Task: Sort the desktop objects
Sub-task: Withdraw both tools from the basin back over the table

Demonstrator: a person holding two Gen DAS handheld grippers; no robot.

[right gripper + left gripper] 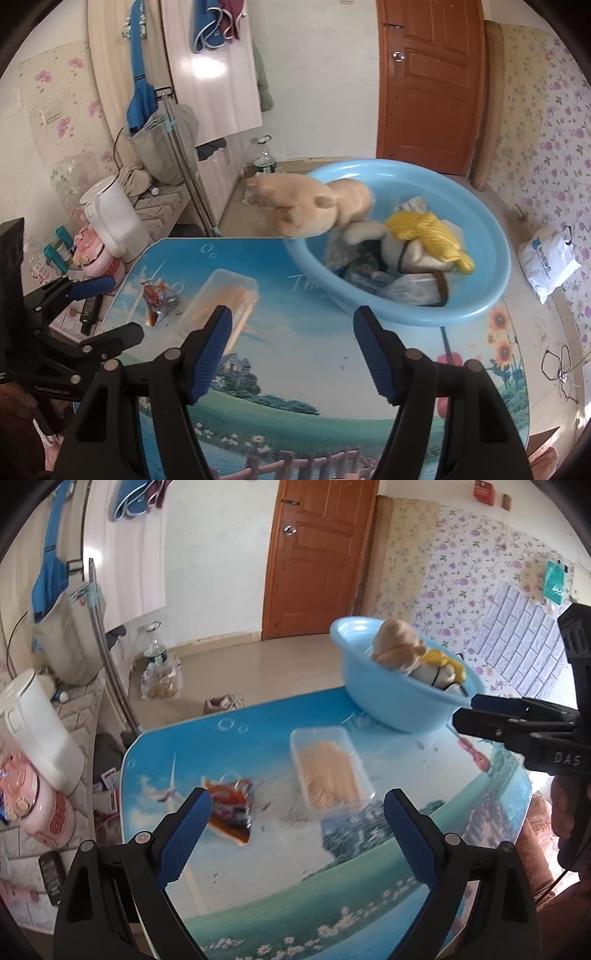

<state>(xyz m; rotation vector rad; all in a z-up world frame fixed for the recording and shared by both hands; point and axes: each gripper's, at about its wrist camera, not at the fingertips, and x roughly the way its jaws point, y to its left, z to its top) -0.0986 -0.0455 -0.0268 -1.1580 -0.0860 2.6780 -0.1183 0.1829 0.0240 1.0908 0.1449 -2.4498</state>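
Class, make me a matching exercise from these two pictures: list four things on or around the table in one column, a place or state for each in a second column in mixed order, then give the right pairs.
Things
1. plush bear
2. clear plastic box
3. snack packet
4. left gripper

Places or states
A. crumpled flat on the table, left of the box
B. open, nothing between the fingers
C. hanging over the rim of the blue basin
D. full of thin pale sticks

Pairs: 1-C, 2-D, 3-A, 4-B
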